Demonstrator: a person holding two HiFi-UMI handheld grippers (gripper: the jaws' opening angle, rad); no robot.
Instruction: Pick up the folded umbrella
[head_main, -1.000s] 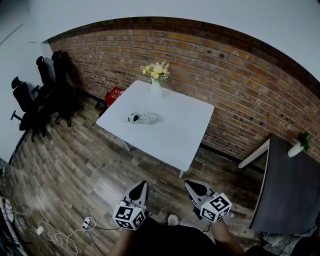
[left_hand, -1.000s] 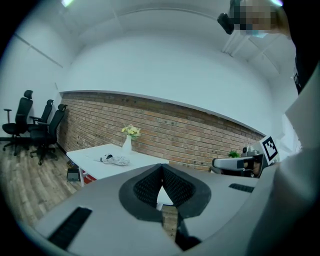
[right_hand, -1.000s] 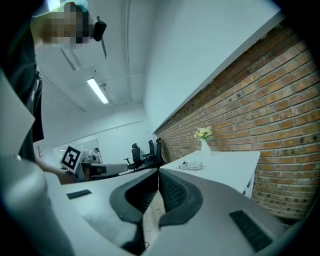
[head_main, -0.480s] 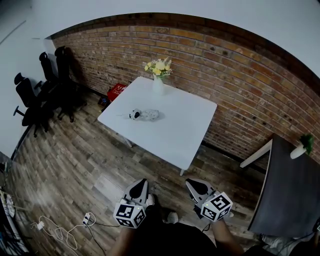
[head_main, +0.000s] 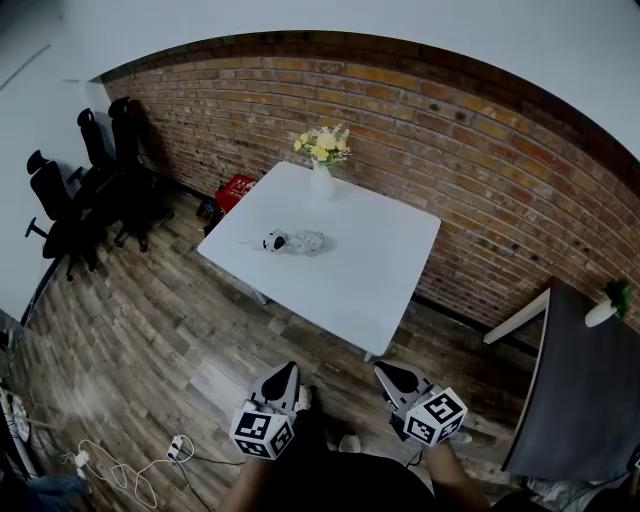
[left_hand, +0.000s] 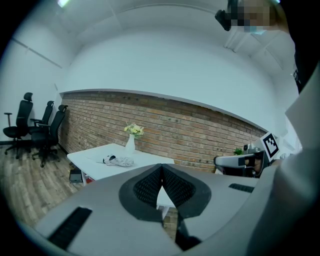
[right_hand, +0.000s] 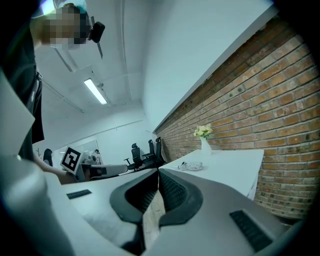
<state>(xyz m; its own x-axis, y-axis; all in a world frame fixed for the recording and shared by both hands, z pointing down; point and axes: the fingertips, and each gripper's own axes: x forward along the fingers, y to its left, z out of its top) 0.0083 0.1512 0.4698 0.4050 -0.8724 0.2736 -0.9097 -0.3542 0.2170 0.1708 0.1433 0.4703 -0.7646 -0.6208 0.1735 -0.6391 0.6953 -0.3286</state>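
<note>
A vase (head_main: 321, 181) stands on the table (head_main: 375, 275) by a brick wall (head_main: 470, 160). The umbrella (head_main: 295, 242) lies there too, far across the floor (head_main: 150, 320) from the left gripper (head_main: 285, 372) and right gripper (head_main: 385, 372), both pressed together.

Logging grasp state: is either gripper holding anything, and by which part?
Nothing is held. The left gripper and right gripper are shut and empty; the folded umbrella lies on the white table, apart from both.

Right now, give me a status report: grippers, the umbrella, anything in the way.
Left gripper and right gripper shut, empty, short of the table. Folded umbrella lies on it, untouched, near the flower vase. Only wood floor between.
</note>
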